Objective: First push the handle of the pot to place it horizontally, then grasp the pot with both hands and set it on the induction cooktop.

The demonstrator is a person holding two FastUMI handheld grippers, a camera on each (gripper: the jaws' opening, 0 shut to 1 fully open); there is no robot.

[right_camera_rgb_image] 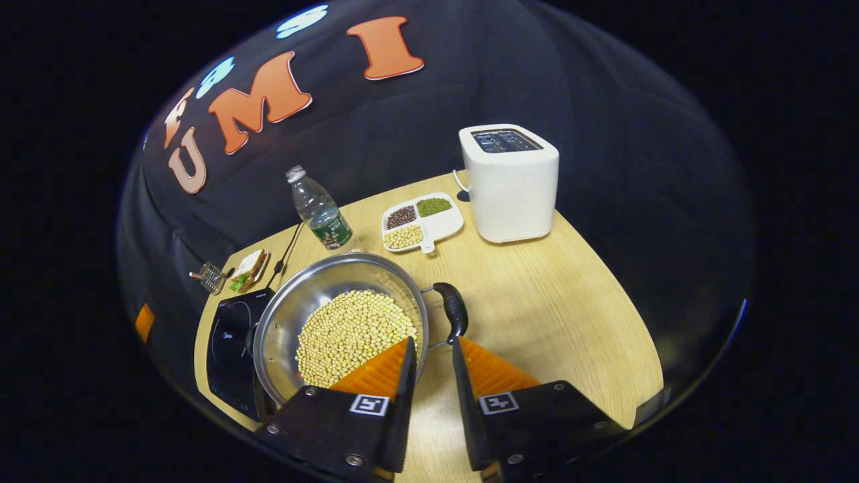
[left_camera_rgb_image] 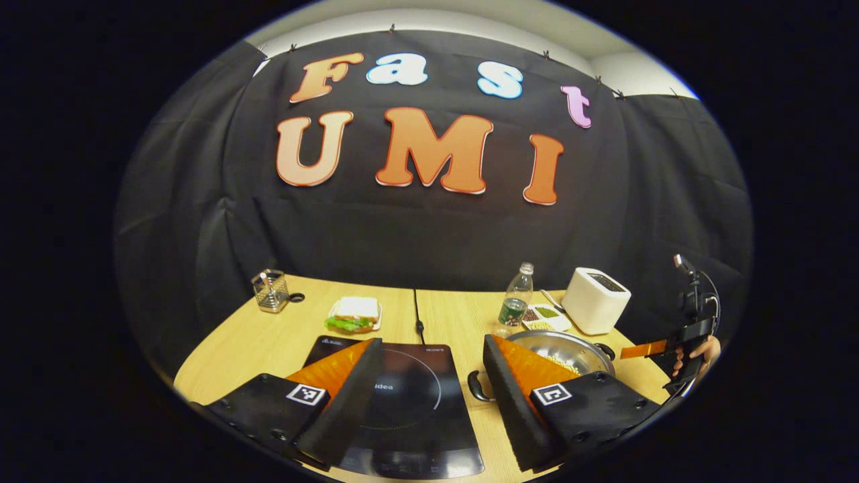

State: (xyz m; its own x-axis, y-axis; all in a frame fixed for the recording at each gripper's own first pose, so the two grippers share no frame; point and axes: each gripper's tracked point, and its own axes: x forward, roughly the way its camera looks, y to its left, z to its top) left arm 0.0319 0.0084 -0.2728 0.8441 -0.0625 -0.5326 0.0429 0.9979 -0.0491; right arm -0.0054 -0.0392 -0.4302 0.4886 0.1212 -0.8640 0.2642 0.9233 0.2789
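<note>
A steel pot (right_camera_rgb_image: 322, 268) holding soybeans (right_camera_rgb_image: 349, 335) stands on the wooden table, just right of the black induction cooktop (right_camera_rgb_image: 231, 342). Its black side handle (right_camera_rgb_image: 455, 310) lies right ahead of my right gripper (right_camera_rgb_image: 433, 345), whose fingers stand a narrow gap apart; the left finger overlaps the pot's rim. In the left gripper view, my left gripper (left_camera_rgb_image: 431, 345) is wide open above the cooktop (left_camera_rgb_image: 402, 402), with its right finger beside the pot (left_camera_rgb_image: 564, 349) and its near handle (left_camera_rgb_image: 478, 388). The right gripper (left_camera_rgb_image: 634, 350), held by a hand, reaches toward the pot's far side.
At the back of the table are a white toaster (right_camera_rgb_image: 510, 181), a divided dish of beans (right_camera_rgb_image: 423, 225), a water bottle (right_camera_rgb_image: 321, 211), a sandwich (left_camera_rgb_image: 356, 314) and a wire basket (left_camera_rgb_image: 270, 290). The cooktop's cable (left_camera_rgb_image: 417, 315) runs to the wall.
</note>
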